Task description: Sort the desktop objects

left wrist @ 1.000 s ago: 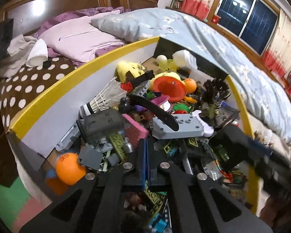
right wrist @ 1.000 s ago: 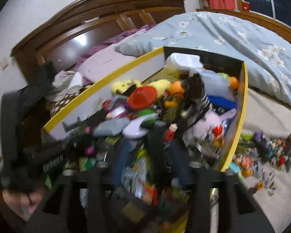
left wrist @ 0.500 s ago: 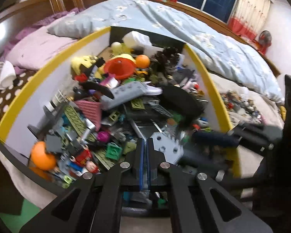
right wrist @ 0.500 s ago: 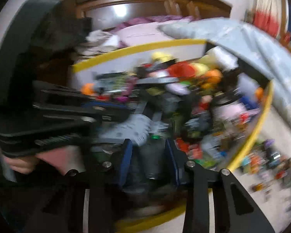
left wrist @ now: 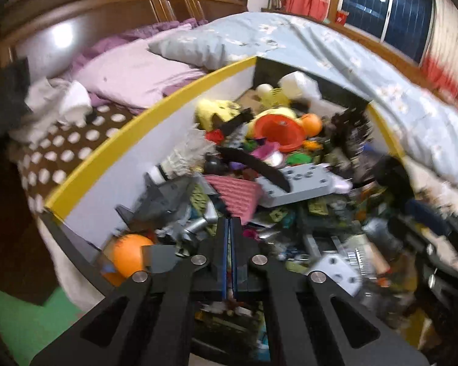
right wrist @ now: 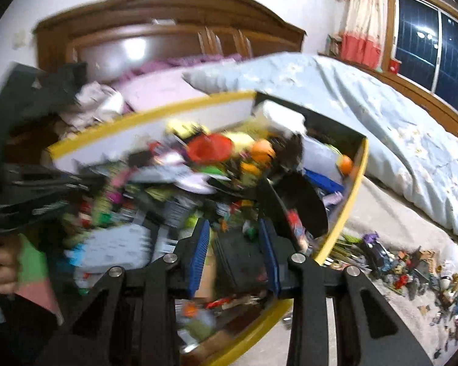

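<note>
Hovering over the toy box (left wrist: 155, 128), my left gripper (left wrist: 229, 253) clenched empty, right gripper (right wrist: 235, 244) half-open around a dark piece (right wrist: 241, 259), grasp unclear

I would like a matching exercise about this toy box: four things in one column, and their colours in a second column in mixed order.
Things:
1. rim of the box
2. round dish
3. ridged roof piece
4. flat studded plate

Colours:
A. grey
B. yellow
C. pink
D. red-orange

Pairs: 1-B, 2-D, 3-C, 4-A
</note>
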Demonstrator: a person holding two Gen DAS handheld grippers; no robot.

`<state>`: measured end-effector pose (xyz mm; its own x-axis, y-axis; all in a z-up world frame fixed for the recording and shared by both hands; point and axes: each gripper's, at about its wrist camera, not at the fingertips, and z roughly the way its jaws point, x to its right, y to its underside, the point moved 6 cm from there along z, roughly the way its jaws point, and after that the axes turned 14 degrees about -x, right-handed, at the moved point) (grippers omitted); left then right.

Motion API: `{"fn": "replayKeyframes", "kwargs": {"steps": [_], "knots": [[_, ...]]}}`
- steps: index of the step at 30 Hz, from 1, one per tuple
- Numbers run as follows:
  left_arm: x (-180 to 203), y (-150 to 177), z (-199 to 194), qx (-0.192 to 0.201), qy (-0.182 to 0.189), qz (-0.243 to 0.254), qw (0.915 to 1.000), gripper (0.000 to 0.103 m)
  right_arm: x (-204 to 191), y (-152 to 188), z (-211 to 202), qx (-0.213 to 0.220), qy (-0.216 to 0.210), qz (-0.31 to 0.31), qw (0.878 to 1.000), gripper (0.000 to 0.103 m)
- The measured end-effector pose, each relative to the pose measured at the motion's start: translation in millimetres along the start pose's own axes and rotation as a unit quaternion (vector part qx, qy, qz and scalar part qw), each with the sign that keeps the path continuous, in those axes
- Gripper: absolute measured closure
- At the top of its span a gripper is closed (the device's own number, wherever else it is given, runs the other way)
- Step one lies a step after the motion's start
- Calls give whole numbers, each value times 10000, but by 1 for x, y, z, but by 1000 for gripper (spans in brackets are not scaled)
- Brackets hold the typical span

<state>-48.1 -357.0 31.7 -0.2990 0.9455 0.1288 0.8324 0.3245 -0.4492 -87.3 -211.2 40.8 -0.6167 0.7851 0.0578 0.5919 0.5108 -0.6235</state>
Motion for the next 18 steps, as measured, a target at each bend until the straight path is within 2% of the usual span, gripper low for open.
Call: {"fn": "replayKeyframes", "kwargs": {"steps": [3,5,9,11,13,15,18], "knots": [[6,1,-12,304,-12,170,9994,99,-13,-7,-19,235,-255,-124,9993,70],[12,2,-17,371,178,238,9989,99,-25,-13,-22,237,-426,-268,9985,70],[15,-1,-12,351,23,203,9992,99,-53,-26,3,-111,-1040,-731,9918,70],[11,-5,-2,196,110,153,9996,99,-63,-31,25,-564,-1208,-981,9862,72],[6,-6,5,127,-88,83,9998,99,-66,-33,30,-747,-1035,-1217,9843,72],[-4,-9,14,2,-205,-97,9997,99,-61,-40,37,-819,-469,-1370,9861,72],[-16,-13,13,49,-370,-343,9987,99,-40,-54,55,-1043,-276,-873,9903,75]]}}
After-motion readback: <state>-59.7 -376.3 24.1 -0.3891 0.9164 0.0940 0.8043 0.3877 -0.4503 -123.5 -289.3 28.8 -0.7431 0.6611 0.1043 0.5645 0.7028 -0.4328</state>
